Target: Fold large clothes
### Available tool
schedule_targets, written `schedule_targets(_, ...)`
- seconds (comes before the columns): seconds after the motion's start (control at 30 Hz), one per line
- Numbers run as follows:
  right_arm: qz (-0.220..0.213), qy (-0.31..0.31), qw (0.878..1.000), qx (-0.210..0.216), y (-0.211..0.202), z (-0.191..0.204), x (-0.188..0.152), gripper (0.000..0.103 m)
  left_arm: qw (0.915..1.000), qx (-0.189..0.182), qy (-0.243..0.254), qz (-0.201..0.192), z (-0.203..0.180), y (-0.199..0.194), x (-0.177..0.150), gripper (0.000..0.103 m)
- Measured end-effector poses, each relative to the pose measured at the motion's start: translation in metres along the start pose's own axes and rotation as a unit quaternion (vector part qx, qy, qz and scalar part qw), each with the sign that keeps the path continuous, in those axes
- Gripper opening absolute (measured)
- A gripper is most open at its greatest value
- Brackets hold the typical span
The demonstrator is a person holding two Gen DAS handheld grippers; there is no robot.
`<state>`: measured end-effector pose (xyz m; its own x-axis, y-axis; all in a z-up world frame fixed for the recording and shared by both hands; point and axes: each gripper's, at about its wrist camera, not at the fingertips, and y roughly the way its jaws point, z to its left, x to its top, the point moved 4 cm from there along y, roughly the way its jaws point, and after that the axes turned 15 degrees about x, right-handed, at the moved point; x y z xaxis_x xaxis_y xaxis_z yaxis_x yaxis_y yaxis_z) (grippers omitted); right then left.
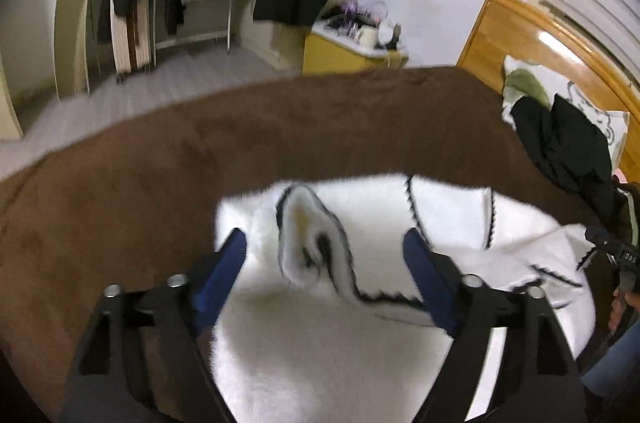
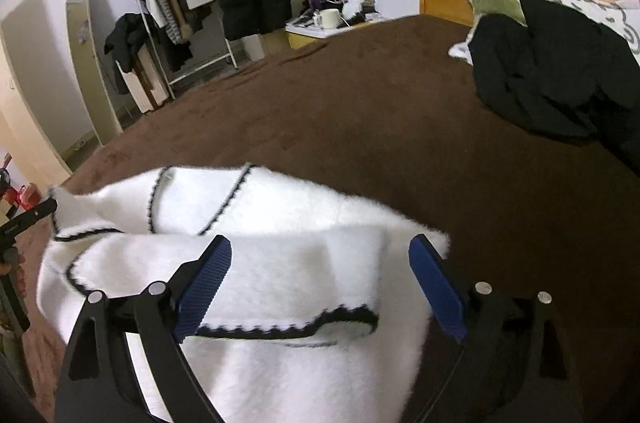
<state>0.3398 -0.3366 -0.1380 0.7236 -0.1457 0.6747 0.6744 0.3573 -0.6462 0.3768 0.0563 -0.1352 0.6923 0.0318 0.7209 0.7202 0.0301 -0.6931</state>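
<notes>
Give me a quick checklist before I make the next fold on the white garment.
1. Left hand-held gripper open, holding nothing: ok.
2. Right hand-held gripper open, holding nothing: ok.
3. White fuzzy garment lying flat: not ok, a black-trimmed flap stands up between the left fingers.
4. Garment fully on the brown bedspread: cannot tell, its near edge is hidden.
5. Black clothes pile apart from the garment: ok.
</notes>
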Motion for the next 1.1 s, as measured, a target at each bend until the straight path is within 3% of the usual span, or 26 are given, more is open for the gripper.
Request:
schedule_targets(0.13,0.004,-0.028,0.999,0.017,-0.014,0.032,-0.008,0.094,0.9999,-0.002,0.006,-0.013,-0.007,-0.025,0.000,0.084)
schedule_targets(0.23,0.047,-0.042,0.998,0.030,-0.013,0.059,-0.037,0.093,0.9996,-0.006,0.026,0.007,-0.024,-0.033,-0.021,0.085)
schedule_targets(0.33,0.074,-0.043,0.995,0.041,-0.004,0.071,-0.064,0.088,0.9989,-0.019,0.035,0.026,-0.042,-0.033,-0.045,0.085)
schedule_targets(0.43,0.087,-0.023,0.995,0.052,0.015,0.066,-0.077,0.076,0.9977,-0.031,0.032,0.050,-0.056,-0.024,-0.065,0.085)
schedule_targets(0.6,0.059,0.009,0.997,0.054,0.041,0.051,-0.058,0.076,0.9975,-0.039,0.025,0.053,-0.077,-0.002,-0.070,0.085)
schedule_targets(0.83,0.037,0.026,0.999,0.031,0.070,0.028,-0.015,0.076,0.9983,-0.019,0.027,0.049,-0.092,0.044,-0.037,0.085)
schedule_targets(1.1,0.080,0.047,0.995,-0.041,0.119,-0.006,0.010,0.081,0.9952,0.045,0.045,0.075,-0.088,0.101,-0.007,0.085)
